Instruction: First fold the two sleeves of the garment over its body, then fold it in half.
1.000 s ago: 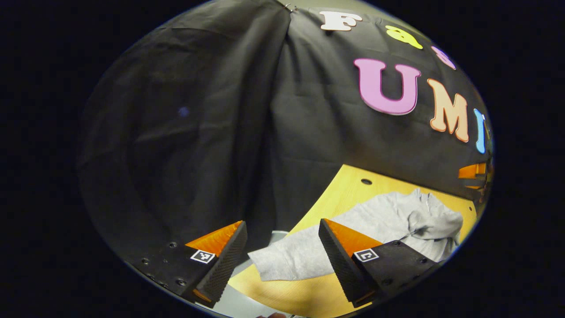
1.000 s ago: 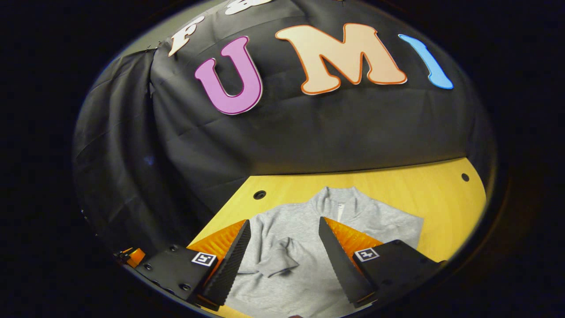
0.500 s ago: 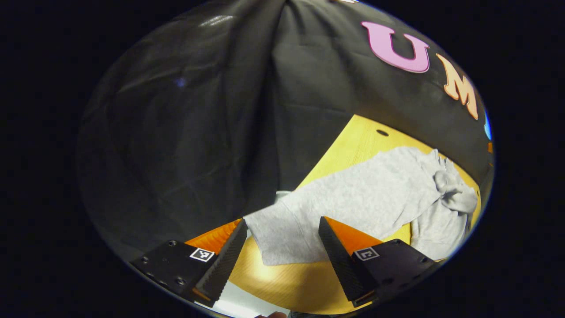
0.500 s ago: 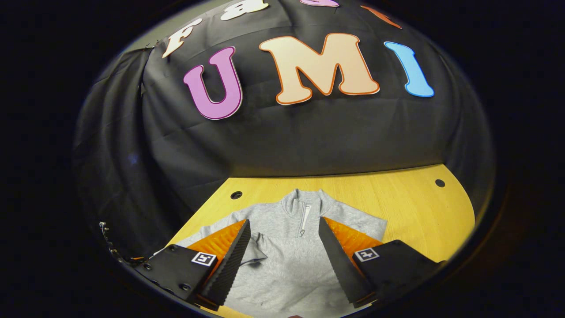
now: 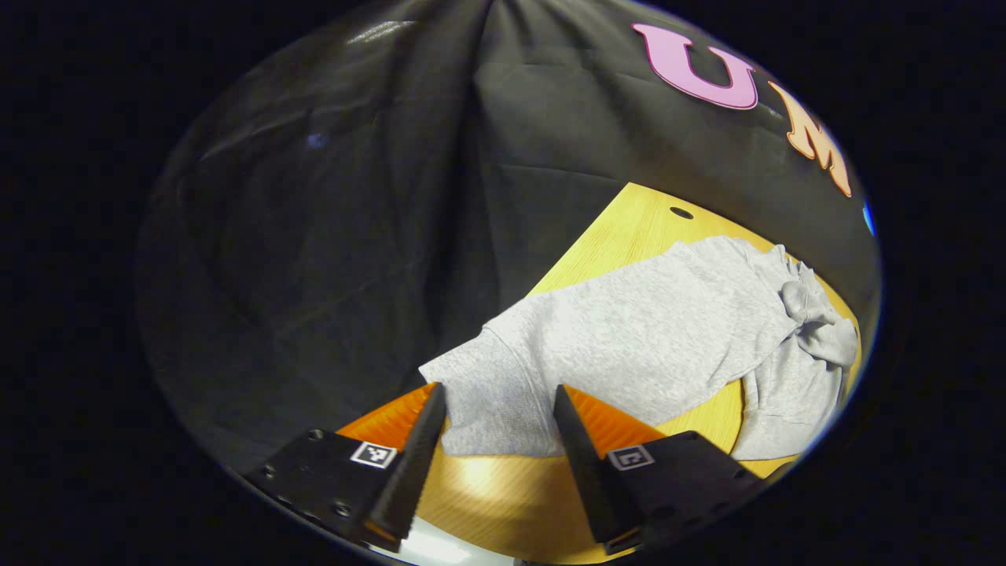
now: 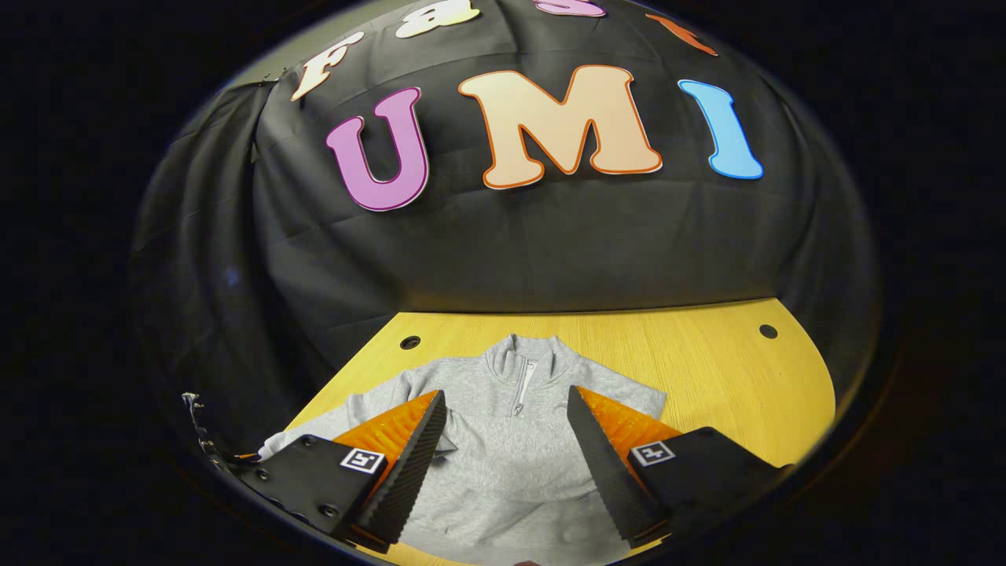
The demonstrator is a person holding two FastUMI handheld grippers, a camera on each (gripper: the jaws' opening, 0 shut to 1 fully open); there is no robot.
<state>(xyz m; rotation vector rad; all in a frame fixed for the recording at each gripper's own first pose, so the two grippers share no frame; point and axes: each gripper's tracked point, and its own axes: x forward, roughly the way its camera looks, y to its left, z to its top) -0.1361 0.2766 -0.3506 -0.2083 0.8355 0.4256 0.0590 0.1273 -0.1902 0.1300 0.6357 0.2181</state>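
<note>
Since half a second ago, the left gripper (image 5: 493, 440) has been brought nearer to the cuff of the outstretched sleeve (image 5: 503, 385), which is now framed between its spread, released fingers. One grey garment (image 6: 503, 440) is laid face up on the yellow tabletop (image 6: 707, 362), collar toward the far wall. The right gripper (image 6: 503, 464) is held released above the body. One sleeve appears already folded over the body; the outstretched sleeve and the fold in half are judged still to be done.

Left view near sleeve (image 5: 503, 385); right view faces collar (image 6: 525, 360).
</note>
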